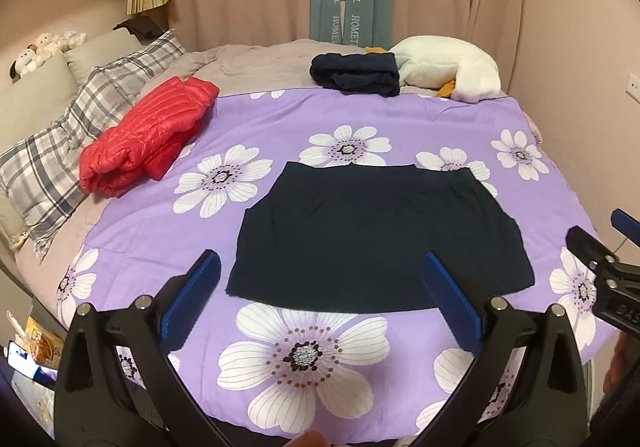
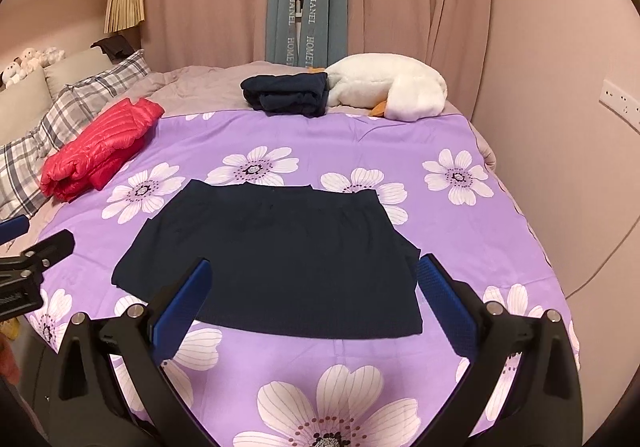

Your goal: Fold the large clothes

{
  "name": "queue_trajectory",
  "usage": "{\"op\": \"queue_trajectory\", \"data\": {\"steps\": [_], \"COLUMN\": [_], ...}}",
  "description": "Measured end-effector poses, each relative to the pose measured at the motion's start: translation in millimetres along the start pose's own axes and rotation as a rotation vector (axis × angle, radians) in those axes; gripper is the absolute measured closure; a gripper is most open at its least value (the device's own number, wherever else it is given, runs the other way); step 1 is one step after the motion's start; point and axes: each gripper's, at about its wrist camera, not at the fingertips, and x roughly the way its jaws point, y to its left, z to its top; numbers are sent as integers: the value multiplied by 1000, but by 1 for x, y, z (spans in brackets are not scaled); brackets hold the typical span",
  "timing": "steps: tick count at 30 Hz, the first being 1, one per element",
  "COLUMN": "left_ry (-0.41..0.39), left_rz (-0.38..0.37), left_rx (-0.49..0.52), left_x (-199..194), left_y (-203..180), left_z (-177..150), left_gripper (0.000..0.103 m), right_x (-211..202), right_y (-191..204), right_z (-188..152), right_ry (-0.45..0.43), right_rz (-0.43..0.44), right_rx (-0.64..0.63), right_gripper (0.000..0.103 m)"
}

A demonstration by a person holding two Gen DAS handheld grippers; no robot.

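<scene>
A dark navy garment [image 1: 376, 235] [image 2: 276, 259] lies folded flat in a rough rectangle on the purple flowered bedspread [image 1: 304, 135] [image 2: 460, 231]. My left gripper [image 1: 320, 267] hovers open above its near edge, blue pads spread wide, nothing held. My right gripper [image 2: 314, 271] is open too, over the garment's near right part, empty. Each gripper's tip shows at the edge of the other's view: the right gripper [image 1: 616, 247] and the left gripper [image 2: 36, 247].
A folded red puffer jacket [image 1: 148, 139] [image 2: 100, 143] lies at the left by plaid pillows [image 1: 80, 127]. A folded dark pile [image 1: 356, 73] [image 2: 286, 93] and a white plush goose [image 1: 452, 67] [image 2: 392, 87] sit at the far side. Curtains hang behind; a wall [image 2: 560, 107] runs along the right.
</scene>
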Motion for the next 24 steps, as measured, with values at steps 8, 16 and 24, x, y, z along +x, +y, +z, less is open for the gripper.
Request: {"op": "queue_trajectory", "data": {"steps": [8, 16, 24], "left_ry": [100, 165, 166], "left_rz": [6, 20, 26], "left_rx": [-2, -36, -20], "left_x": [29, 48, 49], "left_y": [-2, 4, 4], "left_z": [-16, -24, -26], "left_gripper": [2, 2, 2], "right_x": [27, 40, 51], "right_y": [6, 18, 20], "right_z": [-19, -25, -30], "right_ry": [169, 175, 202], "right_rz": [65, 45, 52], "right_rx": [47, -2, -4], "right_gripper": [1, 1, 1]}}
